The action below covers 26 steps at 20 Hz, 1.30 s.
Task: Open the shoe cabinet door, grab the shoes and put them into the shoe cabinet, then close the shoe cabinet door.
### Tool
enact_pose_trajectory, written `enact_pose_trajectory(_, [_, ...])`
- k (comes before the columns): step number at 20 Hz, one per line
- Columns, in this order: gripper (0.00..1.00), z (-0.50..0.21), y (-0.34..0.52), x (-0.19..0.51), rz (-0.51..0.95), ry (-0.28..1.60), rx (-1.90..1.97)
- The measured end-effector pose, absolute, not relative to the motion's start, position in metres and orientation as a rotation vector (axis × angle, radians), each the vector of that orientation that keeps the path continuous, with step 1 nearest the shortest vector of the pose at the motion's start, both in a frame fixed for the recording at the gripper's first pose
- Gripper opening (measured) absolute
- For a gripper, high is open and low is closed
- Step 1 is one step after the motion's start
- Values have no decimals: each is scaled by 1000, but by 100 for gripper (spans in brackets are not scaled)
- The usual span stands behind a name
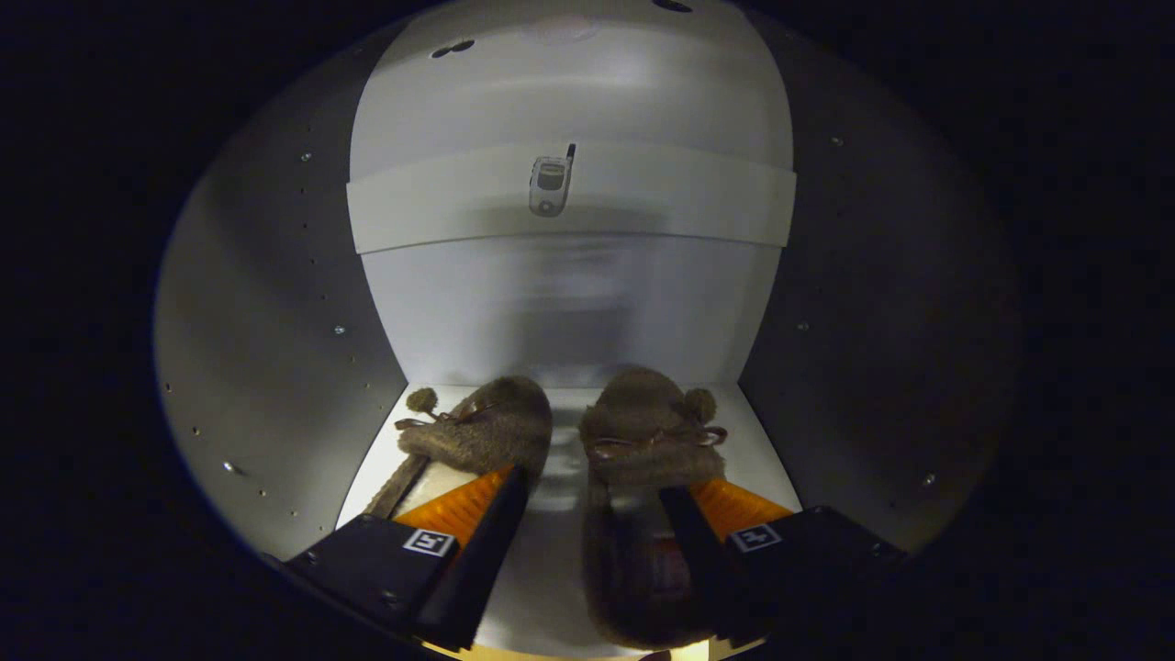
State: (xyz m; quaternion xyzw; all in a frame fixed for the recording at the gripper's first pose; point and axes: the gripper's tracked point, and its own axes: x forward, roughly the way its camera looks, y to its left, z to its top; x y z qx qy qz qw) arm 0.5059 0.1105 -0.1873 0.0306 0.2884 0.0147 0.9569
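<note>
Inside the white shoe cabinet (275,367), the gripper (594,500) holds its black-and-orange fingers (477,528) apart over the two fuzzy brown slippers (643,441) on the bottom shelf (both seemingly released), so a careless withdrawal could snag one and drag it out.

I see a small old flip phone (550,184) with a little black antenna. It lies on the white shelf board (459,213) above, about in the middle of it. Its small screen looks yellowish, and there is a round spot near its lower end.
</note>
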Motion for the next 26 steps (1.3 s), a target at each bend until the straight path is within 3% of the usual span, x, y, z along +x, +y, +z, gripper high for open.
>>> enact_pose_trajectory(1, [97, -183, 109, 500, 30, 580, 60])
enact_pose_trajectory(5, [98, -153, 102, 467, 33, 523, 77])
enact_pose_trajectory(13, [98, -57, 88, 369, 7, 189, 121])
enact_pose_trajectory(19, [97, -2, 56, 240, -75, -21, 70])
enact_pose_trajectory(26, [97, 19, 42, 85, -28, -98, 16])
